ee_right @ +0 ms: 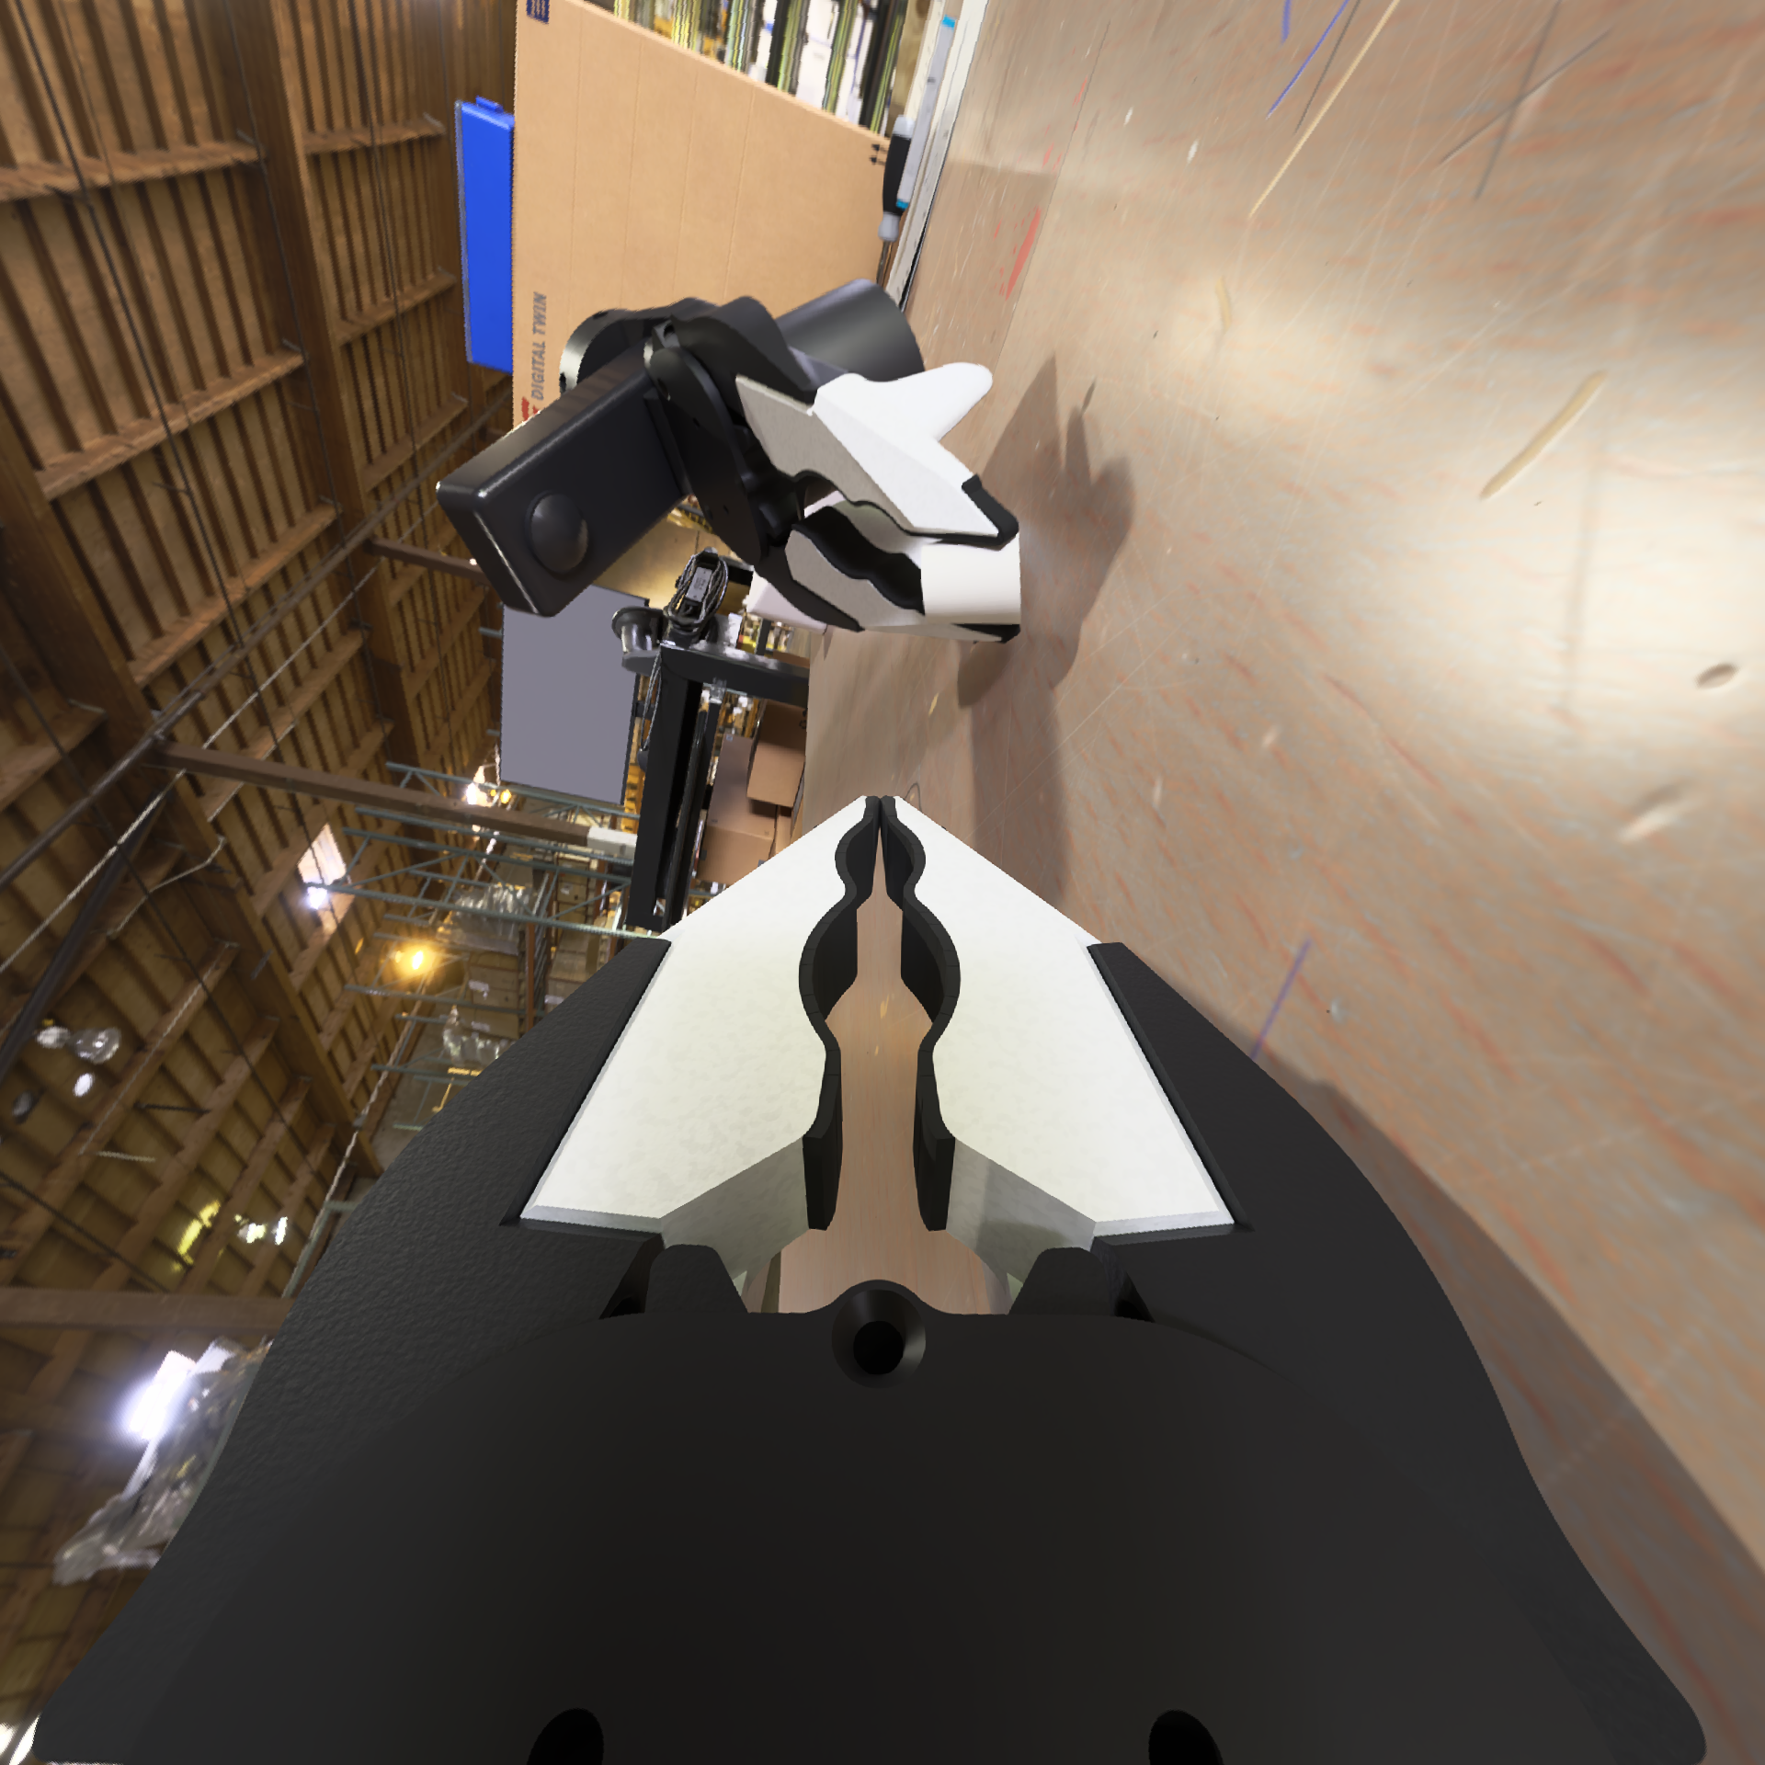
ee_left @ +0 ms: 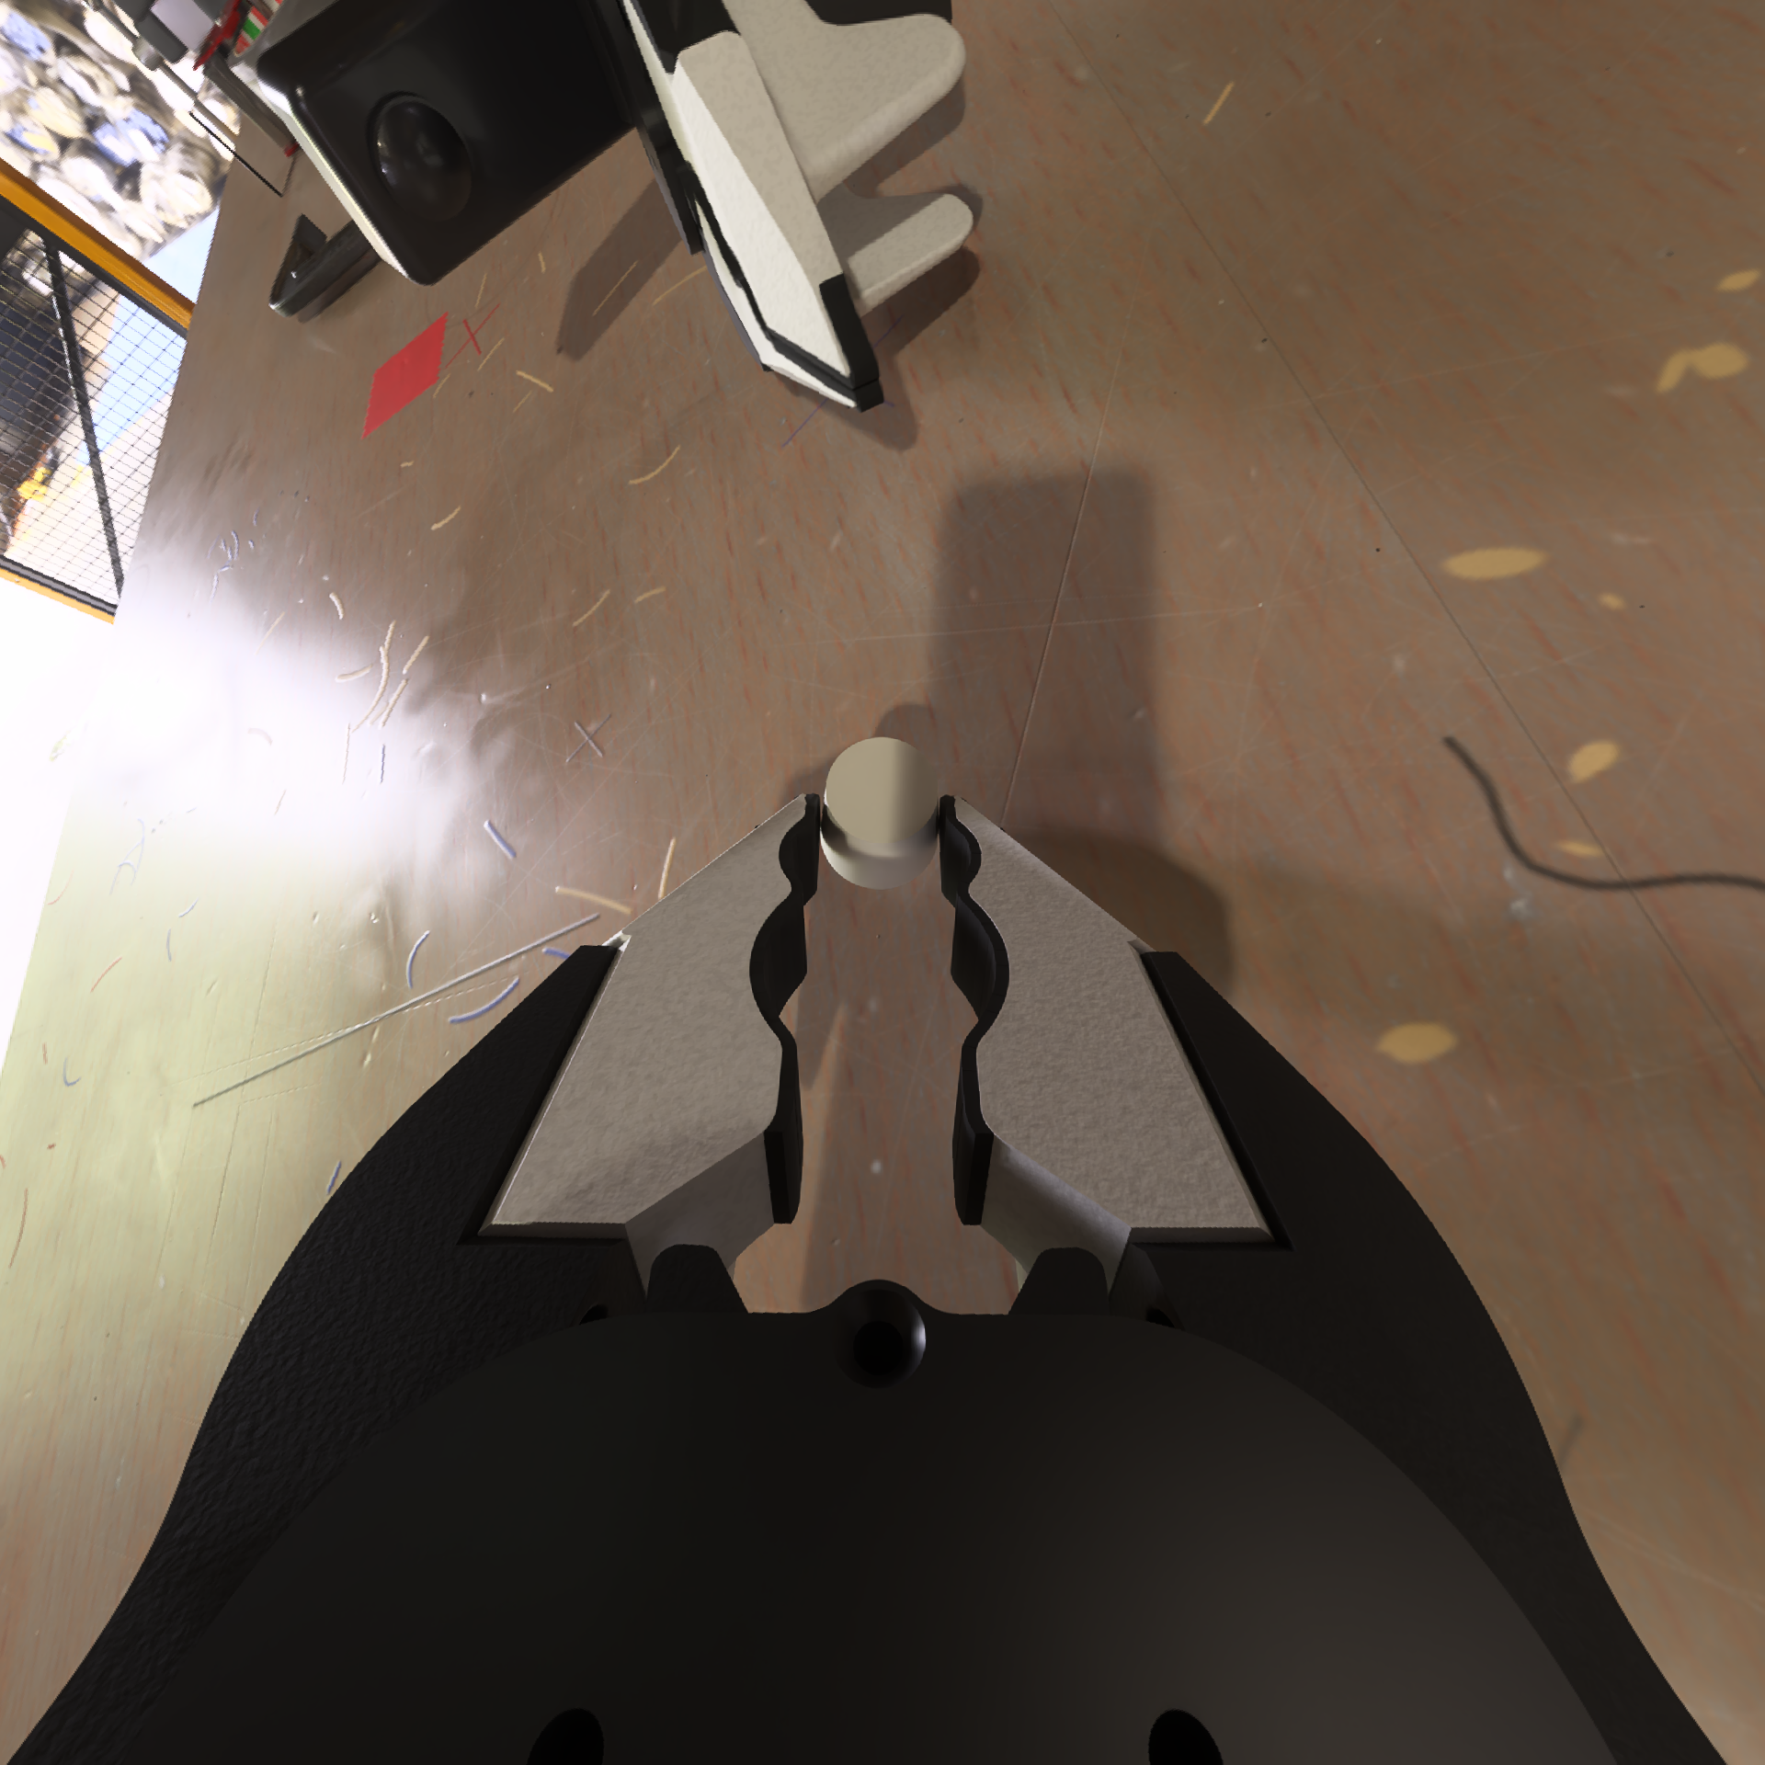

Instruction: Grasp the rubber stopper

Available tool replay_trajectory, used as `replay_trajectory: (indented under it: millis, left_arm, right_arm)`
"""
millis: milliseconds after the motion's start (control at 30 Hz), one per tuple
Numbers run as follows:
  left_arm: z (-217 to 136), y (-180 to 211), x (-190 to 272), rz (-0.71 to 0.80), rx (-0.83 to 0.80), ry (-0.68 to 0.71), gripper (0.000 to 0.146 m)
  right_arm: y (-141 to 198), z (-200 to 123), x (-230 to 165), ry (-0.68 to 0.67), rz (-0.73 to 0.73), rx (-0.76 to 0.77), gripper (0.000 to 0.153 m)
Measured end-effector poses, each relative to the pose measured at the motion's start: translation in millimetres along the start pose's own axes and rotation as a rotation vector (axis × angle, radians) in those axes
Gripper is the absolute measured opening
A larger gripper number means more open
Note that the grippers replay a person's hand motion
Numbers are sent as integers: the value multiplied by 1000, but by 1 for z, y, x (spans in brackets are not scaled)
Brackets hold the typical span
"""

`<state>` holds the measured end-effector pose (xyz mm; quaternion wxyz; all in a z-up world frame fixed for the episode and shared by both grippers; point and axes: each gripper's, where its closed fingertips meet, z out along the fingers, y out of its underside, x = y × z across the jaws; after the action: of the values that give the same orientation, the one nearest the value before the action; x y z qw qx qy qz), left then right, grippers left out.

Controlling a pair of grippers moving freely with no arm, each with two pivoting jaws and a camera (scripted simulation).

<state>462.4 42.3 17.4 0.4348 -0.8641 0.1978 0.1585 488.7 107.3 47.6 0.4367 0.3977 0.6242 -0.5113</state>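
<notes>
The rubber stopper is a small cream cylinder on the scratched wooden table. My left gripper has its two fingertips pressed against the stopper's left and right sides, shut on it. I cannot tell whether the stopper rests on the table or is lifted. My right gripper is shut and empty, its tips together, held off to the side of the table. It also shows in the left wrist view, beyond the stopper. The left gripper shows in the right wrist view with its tips near the table; the stopper is hidden there.
A red diamond mark lies on the table at the far left, and a thin black wire at the right. The table's edge and a mesh fence are at the left. A large cardboard box stands beyond the table.
</notes>
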Motion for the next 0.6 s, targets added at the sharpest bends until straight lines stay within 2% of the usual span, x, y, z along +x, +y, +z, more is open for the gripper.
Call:
replay_trajectory:
  millis: [600]
  left_arm:
    - [1,1,2,-43,-14,27,25]
  right_arm:
    - [-4,1,13,94,-9,40,0]
